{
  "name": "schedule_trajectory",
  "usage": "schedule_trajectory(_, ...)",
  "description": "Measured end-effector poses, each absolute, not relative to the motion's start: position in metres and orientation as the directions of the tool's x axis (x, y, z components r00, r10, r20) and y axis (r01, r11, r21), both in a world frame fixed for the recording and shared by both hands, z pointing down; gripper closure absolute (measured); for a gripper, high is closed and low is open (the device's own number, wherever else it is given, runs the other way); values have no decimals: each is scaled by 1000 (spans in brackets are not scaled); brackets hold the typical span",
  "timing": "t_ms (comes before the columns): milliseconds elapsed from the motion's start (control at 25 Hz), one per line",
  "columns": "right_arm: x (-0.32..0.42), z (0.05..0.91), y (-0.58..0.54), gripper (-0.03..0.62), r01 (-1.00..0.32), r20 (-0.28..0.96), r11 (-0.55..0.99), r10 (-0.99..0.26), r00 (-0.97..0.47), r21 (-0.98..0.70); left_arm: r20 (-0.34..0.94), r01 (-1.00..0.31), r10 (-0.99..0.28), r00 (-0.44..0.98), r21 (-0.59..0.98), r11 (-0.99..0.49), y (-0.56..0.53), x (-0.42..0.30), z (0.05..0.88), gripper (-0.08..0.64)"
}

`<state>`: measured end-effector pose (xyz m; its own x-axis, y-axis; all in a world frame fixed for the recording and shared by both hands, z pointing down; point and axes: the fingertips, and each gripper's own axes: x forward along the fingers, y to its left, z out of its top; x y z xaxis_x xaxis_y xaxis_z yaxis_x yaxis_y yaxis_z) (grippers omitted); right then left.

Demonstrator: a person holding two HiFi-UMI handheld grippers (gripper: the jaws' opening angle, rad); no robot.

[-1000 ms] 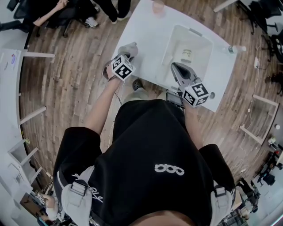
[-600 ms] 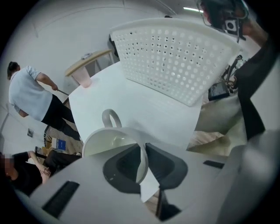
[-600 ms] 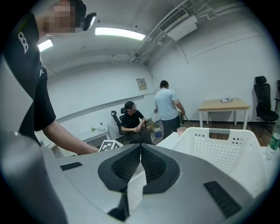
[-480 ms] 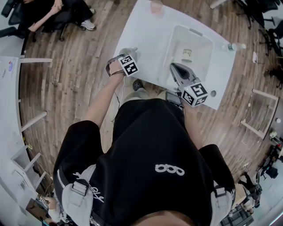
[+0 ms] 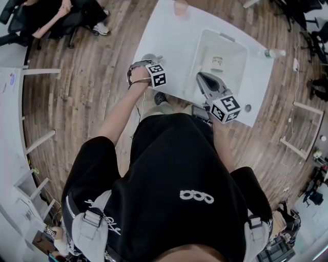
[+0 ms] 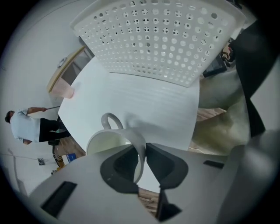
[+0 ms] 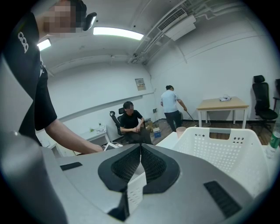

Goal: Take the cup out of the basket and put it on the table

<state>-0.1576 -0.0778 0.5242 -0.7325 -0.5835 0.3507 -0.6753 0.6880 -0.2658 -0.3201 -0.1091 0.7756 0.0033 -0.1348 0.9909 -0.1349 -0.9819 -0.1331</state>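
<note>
1. Your left gripper (image 6: 141,149) points straight down at the near left corner of the white rectangular table (image 6: 144,100). Its two dark pads are clamped on the wall of a white ceramic cup with a loop handle (image 6: 109,139), one pad inside the rim and the other outside
2. The cup is upright, outside the white perforated plastic basket (image 6: 166,39) and close to the table's edge, with its handle on the far side from your grip. Whether its base rests on the tabletop cannot be told
3. Your right gripper (image 7: 141,153) reaches almost level over the table's front edge, jaws pressed together on the basket's near rim
4. The basket sits mid-table, apart from the held cup, with a small pale item (image 5: 217,62) lying on its floor
5. A pink tumbler (image 5: 180,7) stands at the table's far edge, and a clear bottle (image 5: 274,53) stands at its right edge
6. Beyond the table, a seated person (image 7: 131,122) occupies an office chair, while a standing person (image 7: 171,105) leans forward beside a wooden desk (image 7: 221,105)
</note>
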Motion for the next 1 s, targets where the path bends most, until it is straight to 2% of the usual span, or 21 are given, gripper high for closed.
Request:
schedule_trajectory(240,-153,523,-81,568,-677,344,684,-588,-732,-271,992,-105,-126,-6,-126,-986,-111,-321,773,511)
schedule_trajectory(560,-138,519,-87,568,-686,336,678,-602,-724,-264,969,-149,-234,81,-221,-964,-117,-314,732,503)
schedule_trajectory(800,-117,518,-87,566,-701,325,661,-623,-712,-268,907,-335,-369,202,-291,-896,-126,-312,656,503)
schedule_trajectory(1000,-100,512,-85,566,-692,315,666,-617,-721,-278,826,-507,-464,320,-264,-820,-120,-298,589,518)
